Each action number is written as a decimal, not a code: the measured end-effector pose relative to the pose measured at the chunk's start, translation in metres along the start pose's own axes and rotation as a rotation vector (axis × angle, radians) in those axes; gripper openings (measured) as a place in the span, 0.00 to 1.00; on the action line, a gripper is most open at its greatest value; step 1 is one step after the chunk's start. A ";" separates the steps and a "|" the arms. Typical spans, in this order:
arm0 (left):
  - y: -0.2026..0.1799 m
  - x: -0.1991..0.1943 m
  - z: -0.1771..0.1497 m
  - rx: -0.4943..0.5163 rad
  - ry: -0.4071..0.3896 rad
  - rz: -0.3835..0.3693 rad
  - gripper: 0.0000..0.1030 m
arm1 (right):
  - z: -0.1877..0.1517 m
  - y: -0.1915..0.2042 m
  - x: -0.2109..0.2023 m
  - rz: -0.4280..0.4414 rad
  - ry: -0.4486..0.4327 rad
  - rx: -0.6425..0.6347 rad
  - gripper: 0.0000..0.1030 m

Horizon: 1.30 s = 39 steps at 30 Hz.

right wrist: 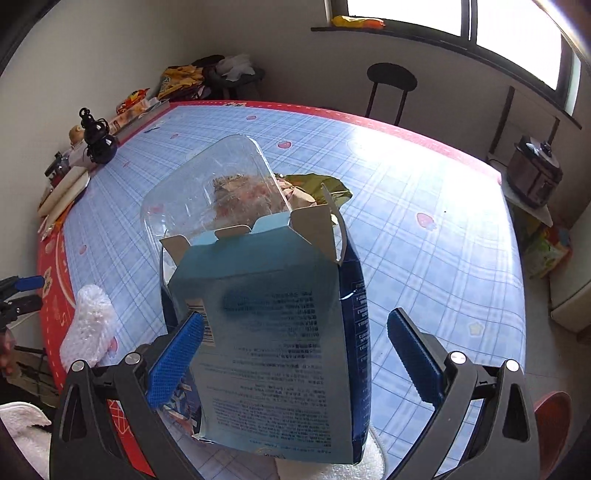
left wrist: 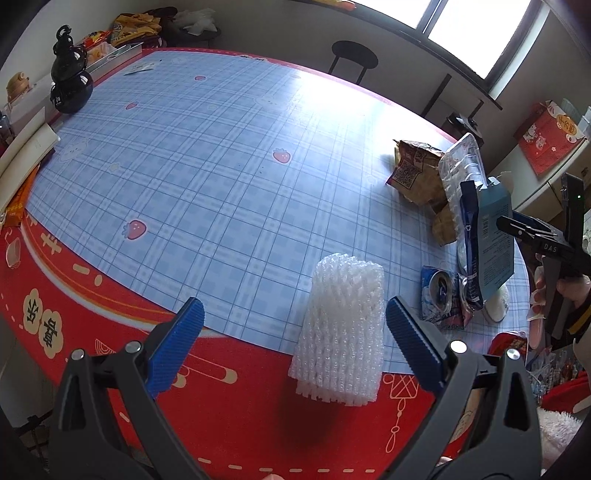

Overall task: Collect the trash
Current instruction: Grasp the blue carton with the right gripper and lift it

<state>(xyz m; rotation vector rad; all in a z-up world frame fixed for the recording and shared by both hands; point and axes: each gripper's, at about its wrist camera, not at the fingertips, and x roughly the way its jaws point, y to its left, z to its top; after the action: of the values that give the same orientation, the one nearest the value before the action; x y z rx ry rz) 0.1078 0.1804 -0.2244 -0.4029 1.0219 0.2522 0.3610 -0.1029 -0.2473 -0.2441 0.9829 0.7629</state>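
Note:
A white foam net sleeve (left wrist: pixel 340 328) lies on the table's near edge, between the open fingers of my left gripper (left wrist: pixel 295 332), untouched. It also shows in the right wrist view (right wrist: pixel 90 325). A trash pile sits at the table's right: a light blue carton (left wrist: pixel 495 236), a clear plastic tray (left wrist: pixel 461 166), a brown crumpled bag (left wrist: pixel 417 170) and a crushed can (left wrist: pixel 439 291). My right gripper (right wrist: pixel 295 343) is open with the blue carton (right wrist: pixel 273 350) standing between its fingers; the clear tray (right wrist: pixel 214 184) leans behind it.
A blue plaid cloth (left wrist: pixel 207 177) with red border covers the table. A black gourd ornament (left wrist: pixel 70 77) and snack packs (left wrist: pixel 133 26) stand far left. A black stool (left wrist: pixel 354 55) and window lie beyond. A rice cooker (right wrist: pixel 535 173) is at right.

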 end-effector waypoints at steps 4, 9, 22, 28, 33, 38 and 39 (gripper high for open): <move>-0.002 0.002 -0.002 -0.002 0.010 0.006 0.94 | -0.003 -0.007 0.016 0.071 0.060 0.053 0.94; -0.013 0.006 0.000 0.024 0.021 -0.008 0.94 | -0.019 -0.008 0.016 0.133 0.077 0.111 0.82; -0.042 0.025 0.004 0.073 0.070 -0.054 0.94 | -0.037 -0.002 -0.031 0.151 -0.017 0.160 0.36; -0.049 0.028 0.007 0.091 0.078 -0.077 0.94 | -0.039 0.005 -0.057 0.140 -0.083 0.184 0.33; -0.050 0.033 0.006 0.117 0.097 -0.097 0.88 | -0.043 0.013 -0.083 0.124 -0.174 0.237 0.32; -0.050 0.040 0.002 0.120 0.130 -0.103 0.84 | -0.050 0.031 -0.109 0.068 -0.276 0.266 0.32; -0.049 0.040 0.001 0.118 0.134 -0.105 0.84 | -0.052 0.035 -0.114 0.055 -0.297 0.270 0.32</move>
<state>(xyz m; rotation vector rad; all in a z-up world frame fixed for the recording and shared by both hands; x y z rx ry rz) 0.1480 0.1377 -0.2488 -0.3685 1.1370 0.0703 0.2663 -0.1576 -0.1773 0.1290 0.8010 0.6843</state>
